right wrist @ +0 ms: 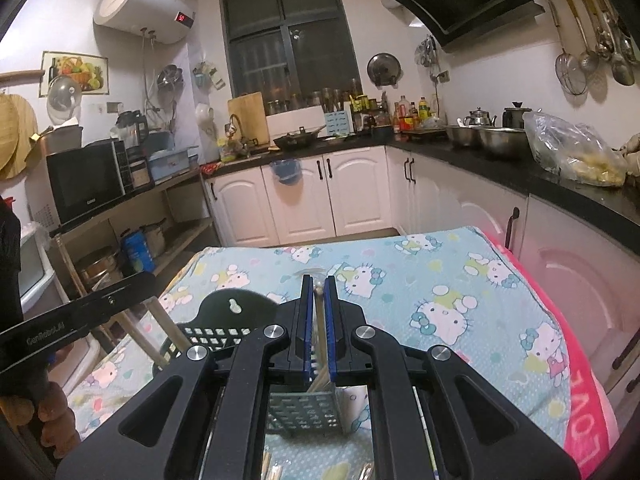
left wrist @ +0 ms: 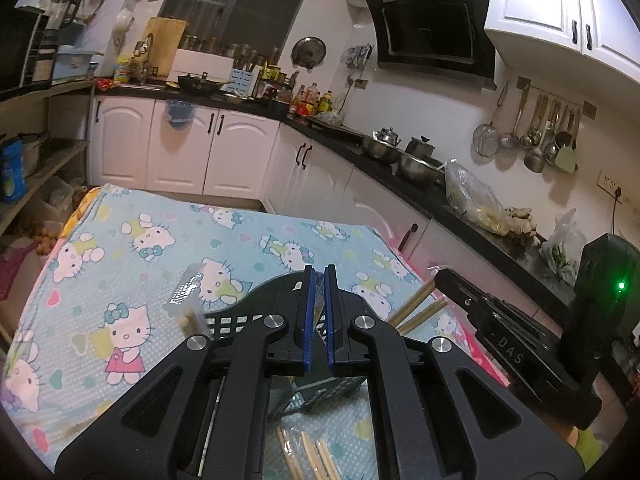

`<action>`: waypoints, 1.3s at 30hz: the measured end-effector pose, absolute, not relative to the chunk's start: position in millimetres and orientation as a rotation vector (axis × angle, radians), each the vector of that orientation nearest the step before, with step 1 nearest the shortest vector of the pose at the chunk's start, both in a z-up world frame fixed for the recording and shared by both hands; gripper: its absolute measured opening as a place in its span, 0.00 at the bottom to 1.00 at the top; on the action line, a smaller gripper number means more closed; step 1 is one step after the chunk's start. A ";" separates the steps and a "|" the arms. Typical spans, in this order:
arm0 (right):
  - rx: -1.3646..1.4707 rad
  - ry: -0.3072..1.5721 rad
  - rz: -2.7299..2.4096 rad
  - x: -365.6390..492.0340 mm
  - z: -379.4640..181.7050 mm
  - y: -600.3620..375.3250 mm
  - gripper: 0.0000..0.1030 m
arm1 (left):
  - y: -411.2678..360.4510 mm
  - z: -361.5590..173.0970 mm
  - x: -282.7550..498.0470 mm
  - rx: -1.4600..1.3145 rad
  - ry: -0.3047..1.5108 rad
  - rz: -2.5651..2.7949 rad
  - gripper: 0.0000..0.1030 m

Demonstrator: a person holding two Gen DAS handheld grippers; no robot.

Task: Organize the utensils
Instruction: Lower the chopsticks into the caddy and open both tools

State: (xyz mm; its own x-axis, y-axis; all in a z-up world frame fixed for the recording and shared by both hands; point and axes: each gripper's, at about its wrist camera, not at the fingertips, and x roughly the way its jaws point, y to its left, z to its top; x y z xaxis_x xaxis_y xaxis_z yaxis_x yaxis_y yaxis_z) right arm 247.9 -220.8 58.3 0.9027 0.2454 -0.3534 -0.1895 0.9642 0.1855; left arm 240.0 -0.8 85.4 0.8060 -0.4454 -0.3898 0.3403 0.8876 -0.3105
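My right gripper [right wrist: 319,286] is clamped on a pair of chopsticks [right wrist: 320,320], their long axis running up between the pads, tips poking past the fingertips. Directly below and slightly left sits the black holder [right wrist: 224,332], so I judge the coming move is a short drop straight down into it. My left gripper [left wrist: 319,276] is closed; something shiny shows between its pads, though I can't tell what. It hovers over the holder's back plate, other chopsticks [left wrist: 416,308] already leaning inside. Beyond lies the cartoon-cat cloth [right wrist: 440,280], then white cabinets [right wrist: 312,200] and a dark window [right wrist: 288,40].
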 end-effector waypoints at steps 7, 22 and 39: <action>0.158 0.409 0.235 244.3 58.4 -220.0 0.13 | 3.4 84.7 240.1 -0.232 0.499 -0.431 0.08; 0.130 0.407 0.248 212.1 63.9 -229.4 0.29 | 11.9 89.5 218.8 -0.256 0.492 -0.422 0.35; 0.098 0.414 0.247 168.3 71.8 -248.0 0.39 | 27.3 100.5 177.8 -0.274 0.477 -0.394 0.77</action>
State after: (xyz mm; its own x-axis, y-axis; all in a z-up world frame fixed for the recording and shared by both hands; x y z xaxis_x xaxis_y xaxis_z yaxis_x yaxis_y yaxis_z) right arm 168.3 -248.0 71.8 0.8861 0.2575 -0.3854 -0.2176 0.9653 0.1445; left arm 177.8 27.3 100.5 0.8156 -0.4277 -0.3896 0.3021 0.8891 -0.3438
